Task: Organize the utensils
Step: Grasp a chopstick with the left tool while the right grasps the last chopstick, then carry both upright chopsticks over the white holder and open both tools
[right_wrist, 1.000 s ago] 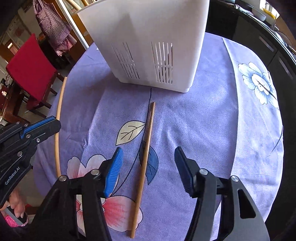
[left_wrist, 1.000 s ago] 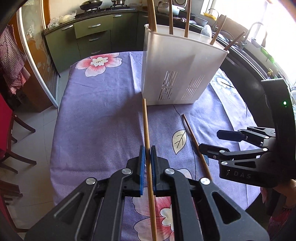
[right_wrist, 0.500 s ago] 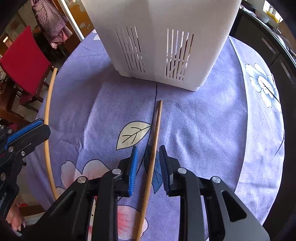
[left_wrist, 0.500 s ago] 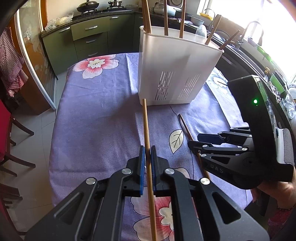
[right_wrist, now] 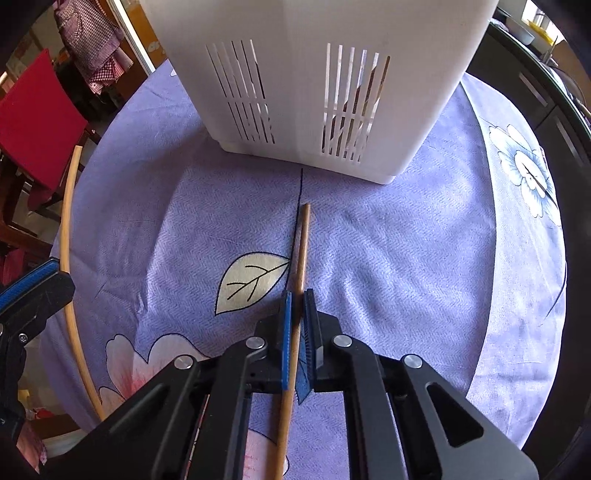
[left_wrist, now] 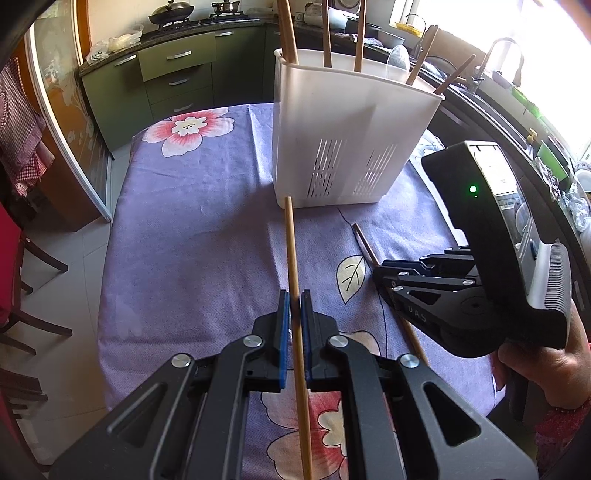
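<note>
Pale stick (left_wrist: 291,251): I hold it in the left gripper (left_wrist: 294,306), jaws closed on its shaft. Its far tip points at the base of the holder, just short of the slotted wall. I cannot tell whether it lies on the cloth or is lifted off it.

Brown stick (right_wrist: 301,251): I hold it in the right gripper (right_wrist: 297,314), jaws closed on it partway along. Its far tip stops short of the holder's front wall. It seems to lie flat on the cloth, not yet raised.

Holder (left_wrist: 343,136): white plastic utensil holder with slotted lower walls, upright on the bench. Both loose sticks lie in front of it, the brown one to the right of the pale one.

Already stowed: several wooden handles (left_wrist: 327,33) stand up out of the holder's open top, and something pale and rounded, perhaps a spoon bowl, shows at its right rim. Dark shapes show through the right-hand slots in the right wrist view.

Left to do: by my reading, only these two sticks are out, both gripped, neither yet in the holder. Each needs lifting, tipping upright and dropping in.

Bench (left_wrist: 192,240): covered in purple floral cloth. I see no other loose utensils on it.
</note>
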